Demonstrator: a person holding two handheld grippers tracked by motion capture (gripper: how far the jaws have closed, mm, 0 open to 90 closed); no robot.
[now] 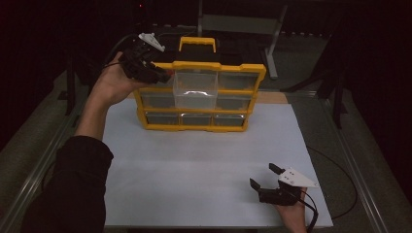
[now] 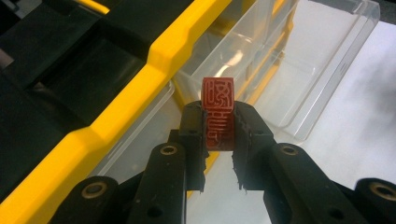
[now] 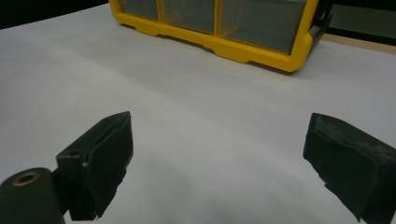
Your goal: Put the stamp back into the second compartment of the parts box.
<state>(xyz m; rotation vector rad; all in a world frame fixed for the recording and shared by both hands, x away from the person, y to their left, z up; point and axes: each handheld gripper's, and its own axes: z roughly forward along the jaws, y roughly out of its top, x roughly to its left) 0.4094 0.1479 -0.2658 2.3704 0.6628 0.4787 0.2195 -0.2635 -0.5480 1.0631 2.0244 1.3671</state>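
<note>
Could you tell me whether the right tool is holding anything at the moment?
No, the right tool stands with its jaws wide apart over the bare white sheet, with nothing between them.

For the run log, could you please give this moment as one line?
left claw: shut on red stamp, at pulled-out clear drawer | right claw: open, idle | yellow organizer: upright

Black claws point(image 1: 265, 175) — brass screws, grey plates — black sleeve point(image 1: 73, 184)
</note>
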